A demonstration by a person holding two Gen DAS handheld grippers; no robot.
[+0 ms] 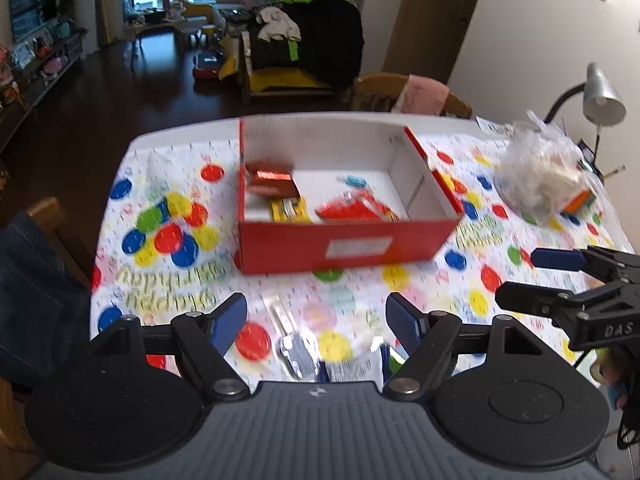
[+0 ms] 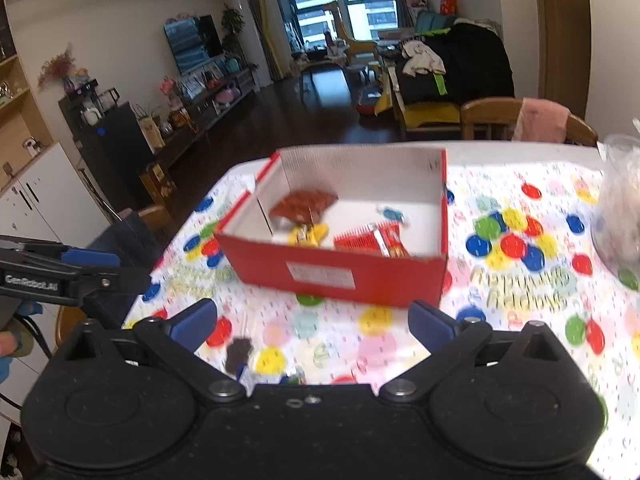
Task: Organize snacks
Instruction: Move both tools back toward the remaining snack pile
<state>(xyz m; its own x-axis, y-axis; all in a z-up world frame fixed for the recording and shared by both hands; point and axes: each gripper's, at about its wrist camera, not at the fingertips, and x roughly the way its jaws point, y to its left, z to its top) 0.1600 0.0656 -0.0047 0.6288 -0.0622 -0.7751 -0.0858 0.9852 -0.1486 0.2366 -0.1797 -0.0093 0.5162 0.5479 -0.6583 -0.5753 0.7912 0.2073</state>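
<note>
Left wrist view: looks forward and steeply down along its own fingers over the dotted tablecloth (image 1: 168, 216), facing the living room; red box (image 1: 344, 240) just ahead, centre frame.

Right wrist view: same kind of mount, tilted down less, same facing toward the window; red box (image 2: 336, 272) near, seen from further right, its left corner turned toward the lens.

Shared: box, tablecloth (image 2: 520, 312), far room. Each view catches the other gripper at its edge: right gripper (image 1: 520, 280), left gripper (image 2: 132, 270).

A home living-dining room: sofa (image 2: 456, 68) heaped with clothes, television (image 2: 192, 44), dining table (image 2: 500, 152).
</note>
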